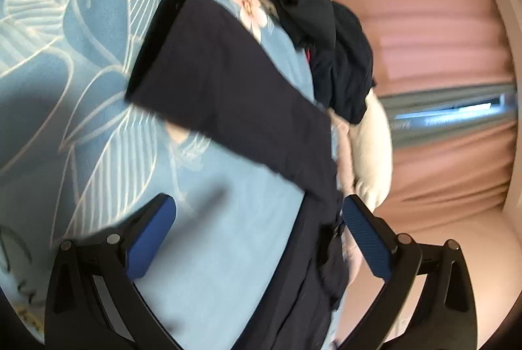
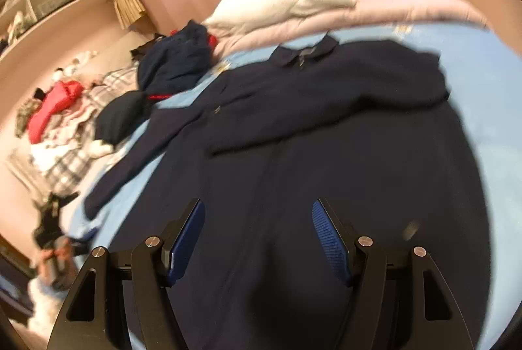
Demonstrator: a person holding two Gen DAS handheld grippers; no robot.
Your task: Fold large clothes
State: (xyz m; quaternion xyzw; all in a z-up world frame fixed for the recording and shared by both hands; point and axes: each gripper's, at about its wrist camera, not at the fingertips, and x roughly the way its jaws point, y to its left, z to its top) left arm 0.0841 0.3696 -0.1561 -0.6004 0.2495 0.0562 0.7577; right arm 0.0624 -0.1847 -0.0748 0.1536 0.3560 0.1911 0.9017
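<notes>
Coat (image 2: 326,128) sleeve edge, open blue bedspread (image 1: 81,63) beside

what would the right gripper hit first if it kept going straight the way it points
Most likely the dark navy coat spread on the blue bedspread. The right gripper is open with nothing between its pads, and the coat fills the view ahead; depth is unclear.
</notes>
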